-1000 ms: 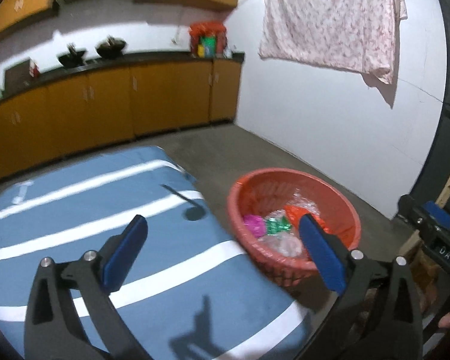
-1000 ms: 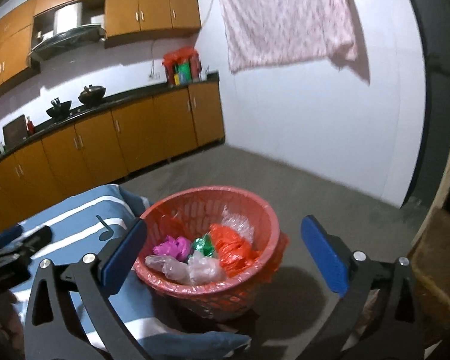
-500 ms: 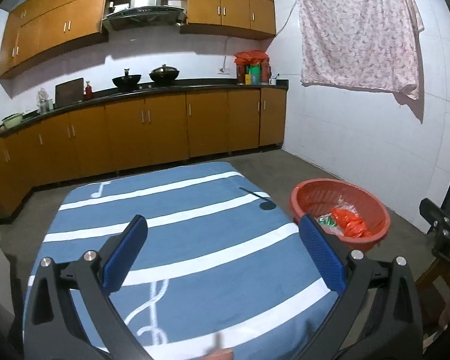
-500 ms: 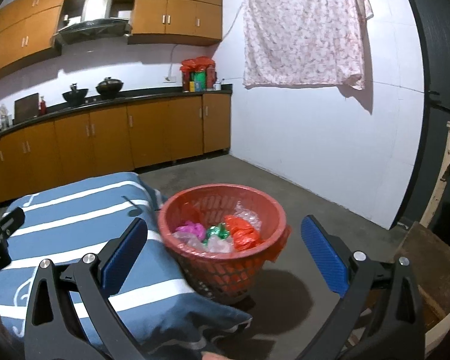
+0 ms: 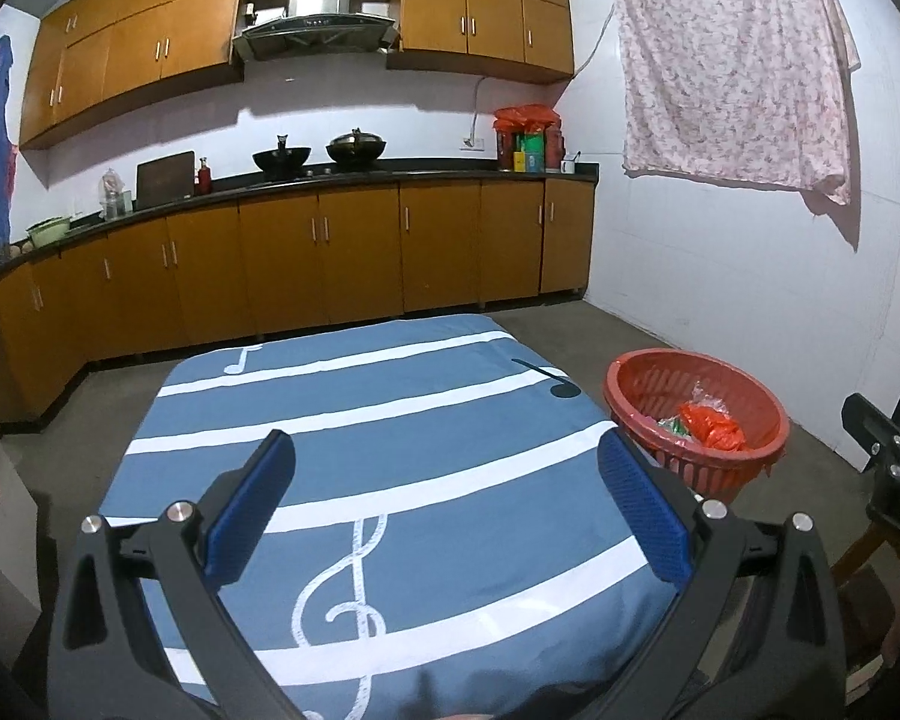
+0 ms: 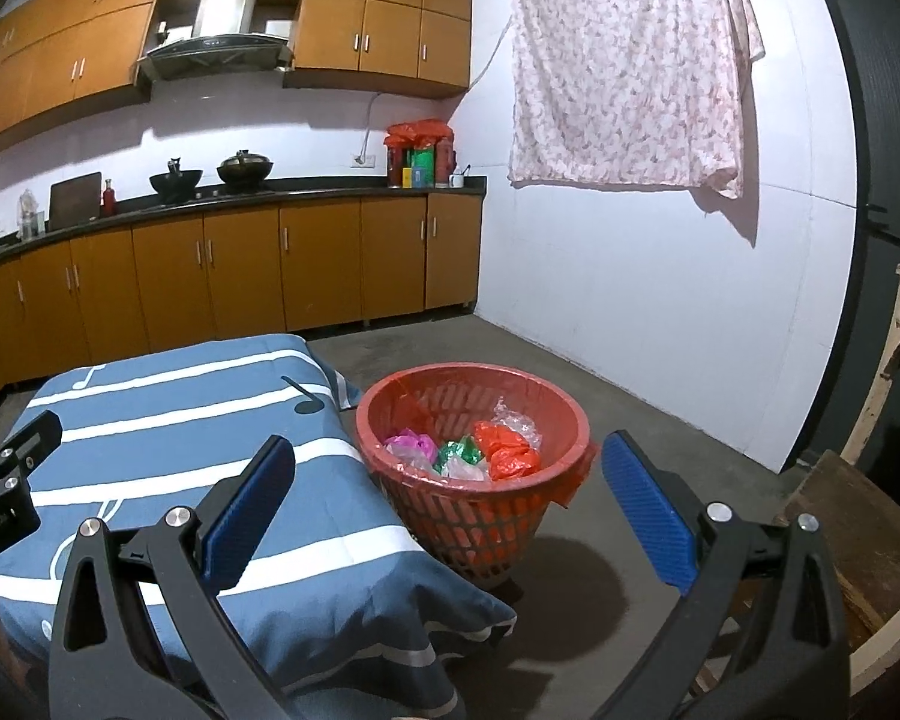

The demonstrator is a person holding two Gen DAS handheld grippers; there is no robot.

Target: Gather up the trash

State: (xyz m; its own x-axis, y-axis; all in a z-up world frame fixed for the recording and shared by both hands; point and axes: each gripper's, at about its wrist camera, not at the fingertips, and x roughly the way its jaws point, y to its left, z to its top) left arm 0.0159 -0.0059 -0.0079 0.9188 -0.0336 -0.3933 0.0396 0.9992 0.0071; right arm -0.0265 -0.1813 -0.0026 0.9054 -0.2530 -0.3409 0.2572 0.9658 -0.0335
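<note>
A red plastic basket point(image 6: 546, 408) stands on the floor beside a low table under a blue striped cloth point(image 6: 168, 420). It holds crumpled trash: a pink wrapper point(image 6: 414, 443), a green one point(image 6: 459, 452), an orange bag point(image 6: 507, 450) and clear plastic. The basket also shows in the left wrist view point(image 5: 630, 384) at the right. My left gripper point(image 5: 447, 501) is open and empty above the cloth point(image 5: 390, 420). My right gripper point(image 6: 447, 501) is open and empty, held back from the basket's near side.
Wooden kitchen cabinets point(image 5: 330, 264) with pots on the counter line the back wall. A pink cloth point(image 6: 624, 72) hangs on the white wall. A pale wooden furniture leg point(image 6: 894, 360) and a wooden stool point(image 6: 858, 528) stand at the right.
Both grippers have pulled back and up from the basket. The left view swung from the basket to the whole cloth-covered table. Both stayed open and empty.
</note>
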